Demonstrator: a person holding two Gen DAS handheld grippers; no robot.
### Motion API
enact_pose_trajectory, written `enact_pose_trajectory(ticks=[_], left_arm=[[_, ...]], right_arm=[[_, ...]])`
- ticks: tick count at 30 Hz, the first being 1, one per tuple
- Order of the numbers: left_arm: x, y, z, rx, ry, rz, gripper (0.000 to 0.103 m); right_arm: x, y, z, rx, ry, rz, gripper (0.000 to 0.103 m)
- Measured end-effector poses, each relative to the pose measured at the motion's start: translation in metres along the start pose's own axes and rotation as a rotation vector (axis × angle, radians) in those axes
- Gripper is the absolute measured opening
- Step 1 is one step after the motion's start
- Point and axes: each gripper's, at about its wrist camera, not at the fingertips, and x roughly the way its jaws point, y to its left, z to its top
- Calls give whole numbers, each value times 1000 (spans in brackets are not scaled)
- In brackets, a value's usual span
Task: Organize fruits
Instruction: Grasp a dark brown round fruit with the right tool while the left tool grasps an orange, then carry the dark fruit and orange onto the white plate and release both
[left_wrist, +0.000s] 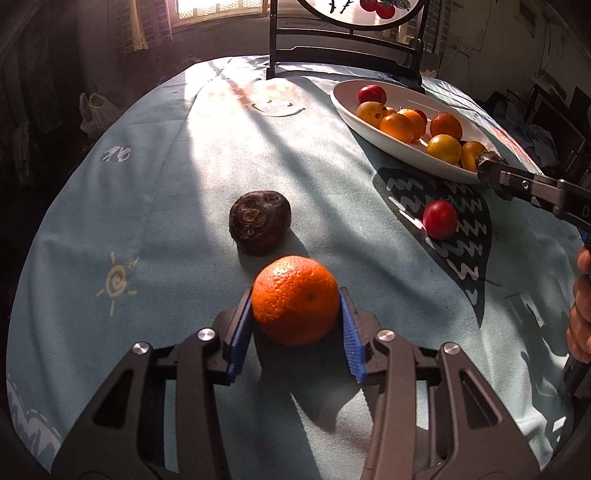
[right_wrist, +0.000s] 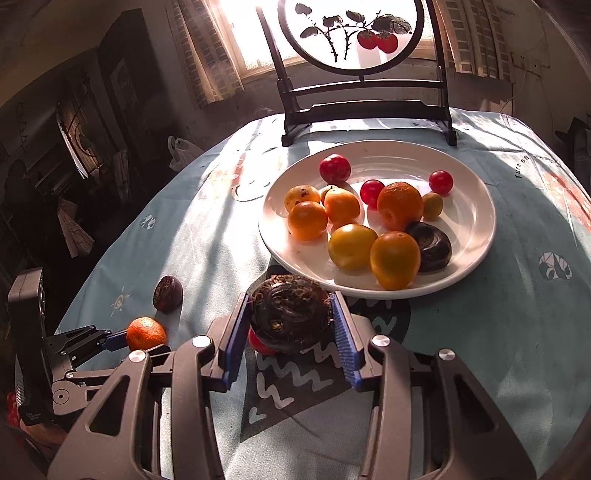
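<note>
My left gripper (left_wrist: 295, 295) is shut on an orange mandarin (left_wrist: 295, 299) that rests on the light blue tablecloth; both blue pads press its sides. A dark brown fruit (left_wrist: 258, 221) lies just beyond it. My right gripper (right_wrist: 289, 299) is shut on another dark brown fruit (right_wrist: 291, 314), held near the front rim of the white plate (right_wrist: 469, 221). The plate holds several orange, yellow and red fruits and one dark fruit. A red fruit (left_wrist: 439, 219) lies on the cloth under the right gripper, mostly hidden in the right wrist view.
A dark wooden stand with a round painted screen (right_wrist: 354, 96) rises behind the plate. A white plastic bag (right_wrist: 181, 151) sits past the table's far left edge. A person's hand (left_wrist: 581, 306) grips the right tool at the frame's right edge.
</note>
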Motion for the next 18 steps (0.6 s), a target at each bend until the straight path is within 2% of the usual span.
enact_pose_trajectory(ticks=[4, 10, 18], left_arm=[[-4, -4, 0, -13, 7, -26, 44], [-17, -28, 9, 36, -38, -52, 44], [-22, -58, 39, 75, -98, -127, 44]], right_arm=[[-1, 1, 0, -4, -5, 0, 44], [-9, 5, 0, -23, -39, 5, 44], [-23, 2, 5, -43, -115, -60, 44]])
